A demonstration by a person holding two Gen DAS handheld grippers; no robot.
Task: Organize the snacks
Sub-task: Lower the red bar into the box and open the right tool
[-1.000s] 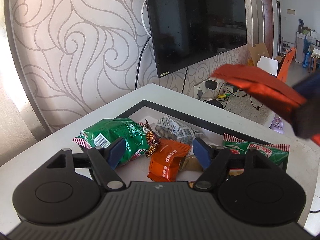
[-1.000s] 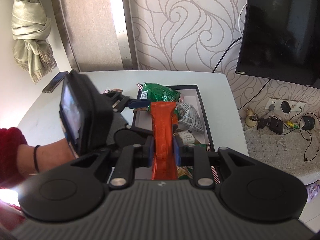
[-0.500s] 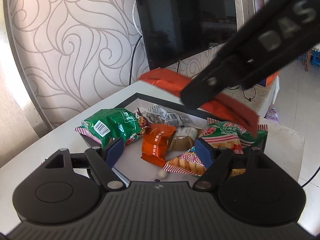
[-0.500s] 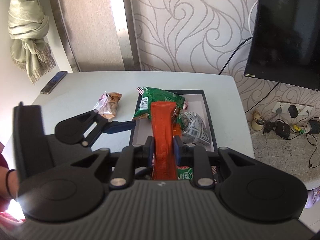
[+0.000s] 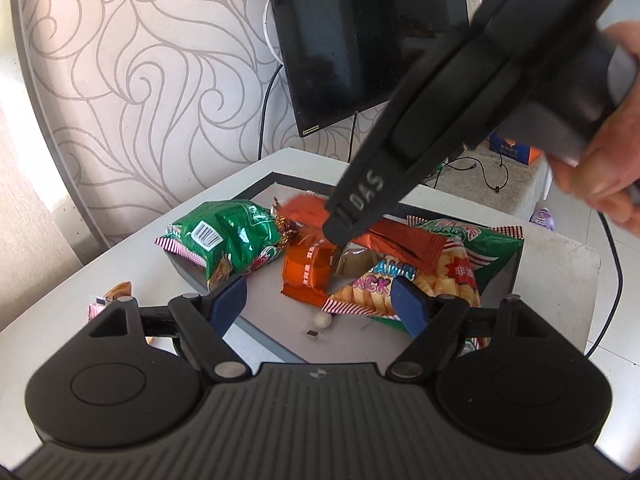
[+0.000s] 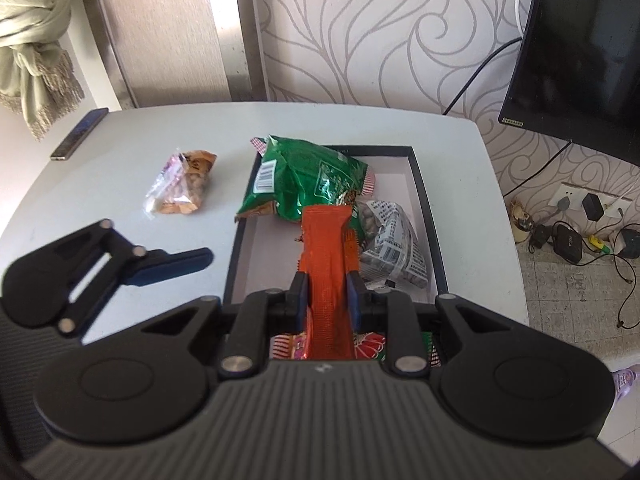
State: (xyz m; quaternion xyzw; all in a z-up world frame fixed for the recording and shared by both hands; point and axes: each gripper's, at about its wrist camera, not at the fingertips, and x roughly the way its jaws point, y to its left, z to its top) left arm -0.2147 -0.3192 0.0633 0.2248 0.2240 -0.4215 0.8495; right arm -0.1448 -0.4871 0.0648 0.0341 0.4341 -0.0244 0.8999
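Right gripper clenched on a long flat orange-red foil sachet over the black-rimmed white tray.

The sachet's long axis runs straight out from the jaws, far end pointing away above the tray's contents. In the tray: a small orange wrapped bar, a prawn-cracker bag, a green crinkled snack bag, a clear printed nut packet. Left gripper stands released, empty; its jaws have just been opening.

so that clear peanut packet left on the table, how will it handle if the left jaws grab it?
The clear peanut packet looks crinkled and slack, so it's probably floppy and will sag. Loose nuts inside likely shift when lifted. The glossy film may slip, though it lies flat on the table and seems unlikely to roll.
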